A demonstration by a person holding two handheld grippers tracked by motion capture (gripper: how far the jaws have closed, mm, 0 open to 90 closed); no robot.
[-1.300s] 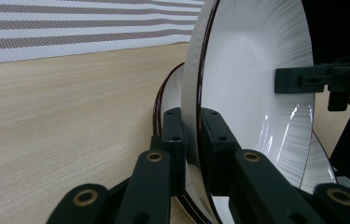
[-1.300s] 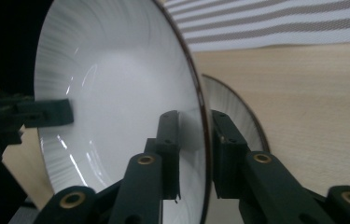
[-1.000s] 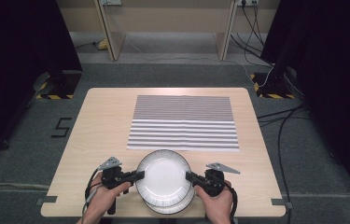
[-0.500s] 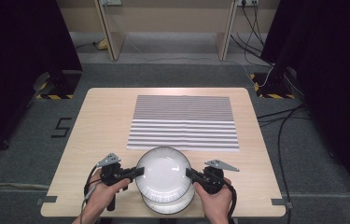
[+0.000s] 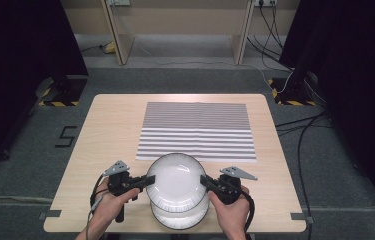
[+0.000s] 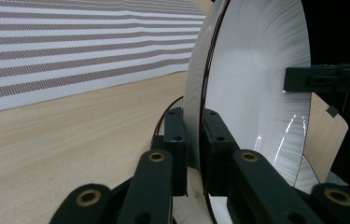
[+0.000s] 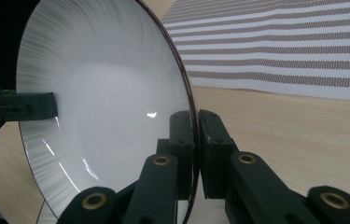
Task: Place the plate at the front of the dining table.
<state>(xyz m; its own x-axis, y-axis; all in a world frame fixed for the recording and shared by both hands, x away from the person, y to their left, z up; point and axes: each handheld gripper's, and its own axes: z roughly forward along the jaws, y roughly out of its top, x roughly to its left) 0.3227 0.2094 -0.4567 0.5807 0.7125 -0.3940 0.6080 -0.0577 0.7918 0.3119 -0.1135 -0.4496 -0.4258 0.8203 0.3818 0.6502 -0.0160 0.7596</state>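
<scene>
My left gripper and right gripper each pinch opposite rims of the top plate, raised above a 2nd plate near the table edge, so I'd keep both level.

The top plate covers most of the second plate under it, so just a sliver of rim peeks out. Both forearms get chopped off by the bottom edge in the high view.
</scene>
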